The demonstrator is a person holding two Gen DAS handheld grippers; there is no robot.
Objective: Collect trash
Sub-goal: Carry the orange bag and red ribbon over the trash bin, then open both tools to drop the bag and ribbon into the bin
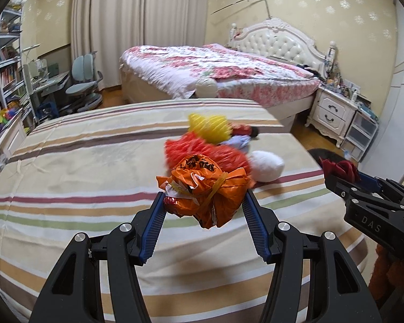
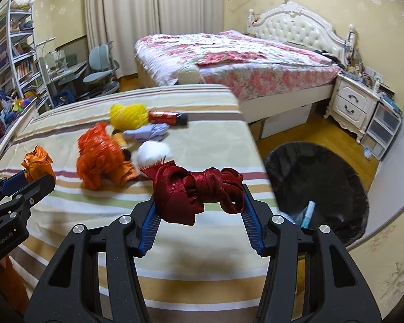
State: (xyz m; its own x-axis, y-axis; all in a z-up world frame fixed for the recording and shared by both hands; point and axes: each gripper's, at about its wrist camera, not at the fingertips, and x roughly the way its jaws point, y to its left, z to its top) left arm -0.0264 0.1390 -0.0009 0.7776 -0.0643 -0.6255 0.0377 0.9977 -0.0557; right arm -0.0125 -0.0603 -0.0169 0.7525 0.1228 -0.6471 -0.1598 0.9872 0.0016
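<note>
I have the left gripper (image 1: 204, 202) clamped on a crumpled orange plastic bag (image 1: 206, 191) bound with a yellow rubber band, and the right gripper (image 2: 199, 199) pinched on a knotted dark red ribbon (image 2: 199, 191); both pieces of trash hang clear of the striped bedspread (image 1: 94, 167). Ahead of me five loose items lie bunched on that cover: an orange mesh bundle (image 2: 99, 156), a yellow mesh bundle (image 2: 128, 115), a white round wad (image 2: 153, 150), a crumpled pale lilac piece (image 2: 148, 132) and a red tube with a black end (image 2: 168, 118); motion blur keeps me from naming them more closely. The yellow bundle touches the red tube, and the white wad sits just beside the orange mesh. Off the bed's right edge, on the wooden floor, stands a black-lined trash bin (image 2: 317, 180) with a pale blue tube (image 2: 309, 212) inside; nothing lies between my right gripper and it. Beyond is a second bed (image 1: 215, 67) with a floral quilt and a tufted white headboard, one white nightstand (image 1: 334, 110) with two drawers, one grey-blue desk chair (image 1: 83, 80), a cluttered bookshelf (image 1: 5, 62) and cream curtains.
</note>
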